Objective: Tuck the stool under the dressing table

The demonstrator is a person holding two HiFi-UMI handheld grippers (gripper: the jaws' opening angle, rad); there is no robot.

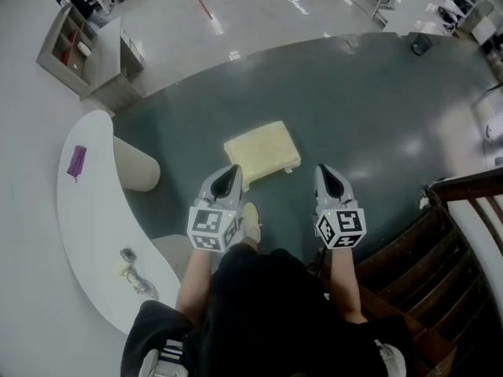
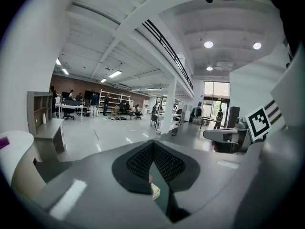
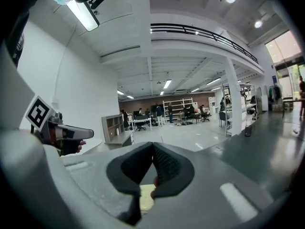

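Note:
The stool (image 1: 262, 151), with a pale yellow square cushion, stands on the dark green floor just ahead of both grippers. The white curved dressing table (image 1: 86, 210) lies to the left, apart from the stool. My left gripper (image 1: 233, 169) is shut and empty, its tip close to the stool's near left corner. My right gripper (image 1: 324, 171) is also shut and empty, just right of the stool's near right corner. In the left gripper view the jaws (image 2: 153, 144) meet, with a sliver of the stool (image 2: 155, 191) below them. The right gripper view shows its jaws (image 3: 153, 147) shut above the cushion (image 3: 145, 197).
A purple item (image 1: 76, 162) and a small metal object (image 1: 130, 265) lie on the table top. A grey shelf unit (image 1: 71, 42) stands at the far left. A dark wooden railing (image 1: 464, 210) runs along the right. The person's shoe (image 1: 251, 222) is between the grippers.

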